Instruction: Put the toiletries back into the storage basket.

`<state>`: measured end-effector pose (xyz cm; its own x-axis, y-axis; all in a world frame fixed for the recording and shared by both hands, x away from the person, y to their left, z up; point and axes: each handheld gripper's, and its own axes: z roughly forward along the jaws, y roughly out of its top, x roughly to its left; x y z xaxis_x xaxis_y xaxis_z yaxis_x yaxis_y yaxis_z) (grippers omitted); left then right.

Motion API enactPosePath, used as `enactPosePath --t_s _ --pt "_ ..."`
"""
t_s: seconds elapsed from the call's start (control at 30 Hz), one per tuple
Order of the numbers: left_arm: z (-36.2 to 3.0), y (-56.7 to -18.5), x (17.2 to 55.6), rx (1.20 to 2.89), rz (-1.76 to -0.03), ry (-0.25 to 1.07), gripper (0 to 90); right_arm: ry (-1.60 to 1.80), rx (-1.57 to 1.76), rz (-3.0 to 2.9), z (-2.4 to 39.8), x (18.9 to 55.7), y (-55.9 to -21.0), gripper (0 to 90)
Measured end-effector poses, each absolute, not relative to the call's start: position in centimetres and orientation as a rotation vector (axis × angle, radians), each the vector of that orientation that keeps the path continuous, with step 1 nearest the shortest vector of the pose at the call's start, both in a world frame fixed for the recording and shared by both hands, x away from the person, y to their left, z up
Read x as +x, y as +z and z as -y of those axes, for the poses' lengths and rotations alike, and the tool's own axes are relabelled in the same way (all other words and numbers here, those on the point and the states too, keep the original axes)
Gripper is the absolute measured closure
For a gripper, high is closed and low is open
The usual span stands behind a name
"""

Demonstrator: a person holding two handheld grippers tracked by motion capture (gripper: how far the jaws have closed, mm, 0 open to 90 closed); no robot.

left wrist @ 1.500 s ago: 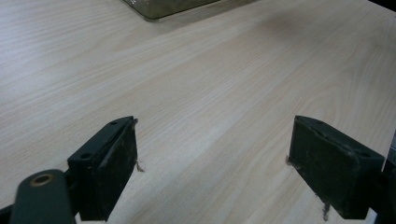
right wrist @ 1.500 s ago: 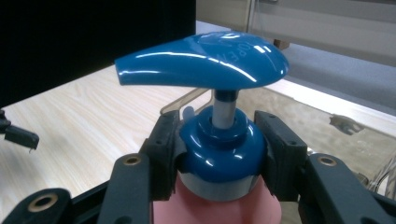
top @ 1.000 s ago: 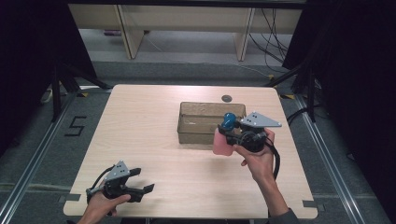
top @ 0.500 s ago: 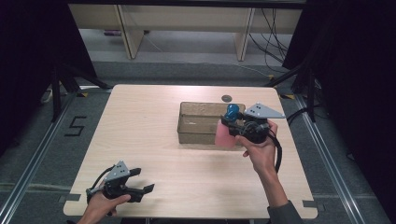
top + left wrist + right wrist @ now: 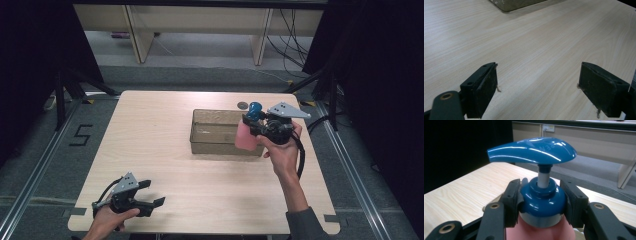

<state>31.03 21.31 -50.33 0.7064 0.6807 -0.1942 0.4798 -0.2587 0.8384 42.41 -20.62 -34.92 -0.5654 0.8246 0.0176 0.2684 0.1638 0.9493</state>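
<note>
A pink pump bottle [image 5: 245, 135] with a blue pump head [image 5: 531, 151] hangs upright above the right end of a clear rectangular bin [image 5: 212, 132]. My right gripper [image 5: 257, 126] is shut on the bottle's blue collar [image 5: 542, 203], one pad on each side. At the near left corner of the table my left gripper [image 5: 152, 195] rests low over the wood, jaws wide open. In the left gripper view nothing lies between its pads [image 5: 485, 87], and the left gripper [image 5: 537, 93] faces bare tabletop with the bin's corner [image 5: 509, 5] far ahead.
The light wooden table [image 5: 165, 150] has a small dark disc [image 5: 242, 105] behind the bin. Black curtains flank both sides. Pale shelving [image 5: 200, 30] and cables stand on the floor beyond the far edge. A cable trails from the right gripper along the forearm.
My right gripper has carried the bottle up and toward the far side, from beside the bin's near right corner to over its right end. The left gripper has stayed put.
</note>
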Motion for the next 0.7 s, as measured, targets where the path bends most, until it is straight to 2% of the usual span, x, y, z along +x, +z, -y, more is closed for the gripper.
enactPosePath --t_s 0.7 --pt "-21.4 -50.4 31.1 1.918 -0.886 0.242 14.8 1.369 1.12 -1.891 21.7 45.9 -36.3 53.5"
